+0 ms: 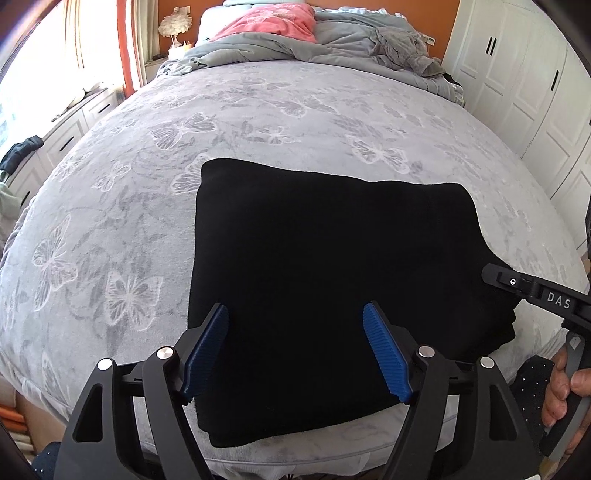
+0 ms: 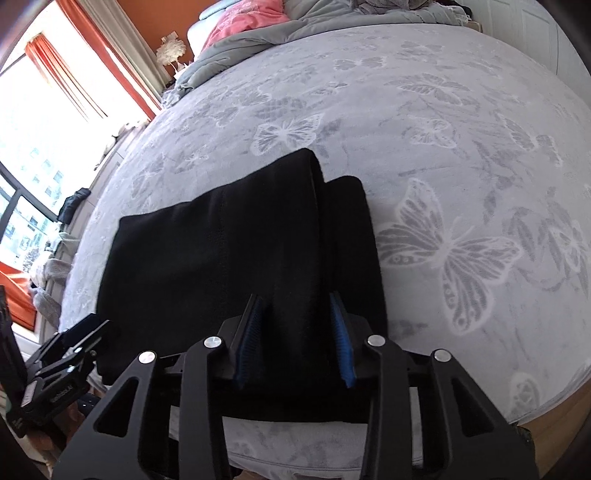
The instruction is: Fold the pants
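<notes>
The black pants lie folded into a thick rectangle near the front edge of the bed. My left gripper is open, its blue pads spread wide above the pants' near edge, holding nothing. My right gripper hovers over the right end of the pants, its blue pads parted with black cloth showing between them; whether they touch it is unclear. The right gripper also shows at the right edge of the left wrist view.
The bed has a grey butterfly-patterned cover. A rumpled grey duvet and a pink garment lie at the head. White wardrobes stand to the right, a window with orange curtains and low drawers to the left.
</notes>
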The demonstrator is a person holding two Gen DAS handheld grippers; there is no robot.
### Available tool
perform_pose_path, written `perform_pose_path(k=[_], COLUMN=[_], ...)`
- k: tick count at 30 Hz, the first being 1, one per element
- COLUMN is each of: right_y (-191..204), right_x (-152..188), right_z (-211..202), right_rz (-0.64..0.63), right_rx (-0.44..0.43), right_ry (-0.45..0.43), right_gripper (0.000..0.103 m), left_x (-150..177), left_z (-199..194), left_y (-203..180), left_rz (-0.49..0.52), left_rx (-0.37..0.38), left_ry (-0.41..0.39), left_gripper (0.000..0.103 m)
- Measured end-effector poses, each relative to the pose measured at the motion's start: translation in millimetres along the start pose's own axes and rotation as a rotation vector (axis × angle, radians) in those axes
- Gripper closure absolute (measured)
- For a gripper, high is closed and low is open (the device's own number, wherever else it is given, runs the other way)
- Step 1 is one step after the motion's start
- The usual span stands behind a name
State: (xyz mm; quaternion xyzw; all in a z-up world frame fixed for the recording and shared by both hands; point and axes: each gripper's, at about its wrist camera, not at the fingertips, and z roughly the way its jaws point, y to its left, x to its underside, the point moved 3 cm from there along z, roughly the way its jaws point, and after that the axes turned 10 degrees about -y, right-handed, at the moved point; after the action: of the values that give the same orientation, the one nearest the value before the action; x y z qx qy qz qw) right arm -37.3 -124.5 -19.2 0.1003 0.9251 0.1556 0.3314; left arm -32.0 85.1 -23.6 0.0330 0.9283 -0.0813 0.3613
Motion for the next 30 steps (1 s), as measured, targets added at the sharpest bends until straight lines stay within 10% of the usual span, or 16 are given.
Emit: perform_pose_path(k=[5, 8, 11, 18, 23, 30], right_y=[-7, -6, 16, 189, 350, 432], right_x=[8, 5, -9, -58, -27, 48], right_z=[20, 18, 4, -19, -10, 30], right_rz=[0.027, 0.05, 0.088, -0.09, -0.328, -0.494], right_rx=[-0.011, -0.021, -0.13, -0.47, -0.651, -0.614], right_ry=[0.052, 0.044, 0.043, 0.056, 0.127, 0.229], right_gripper=[0.052, 0.084, 0.087, 0.087, 0.087, 0.088], left_x=[-3, -5, -10, -21, -6, 21], left_z=[-5, -13, -25, -74, -138, -192], left_y=[19, 35, 61, 159, 233, 294], left_rz=[-0.094, -0.135, -0.191, -0.378, -0.465, -0.586], left_rx=[0.046, 0.041, 0.038, -0.149, -0.301, -0.399], left_ry=[0.006, -0.013, -0.045, -0.145, -0.22, -0.243], left_gripper=[0.03, 0.03, 0.03, 0.03, 0.025, 0.024])
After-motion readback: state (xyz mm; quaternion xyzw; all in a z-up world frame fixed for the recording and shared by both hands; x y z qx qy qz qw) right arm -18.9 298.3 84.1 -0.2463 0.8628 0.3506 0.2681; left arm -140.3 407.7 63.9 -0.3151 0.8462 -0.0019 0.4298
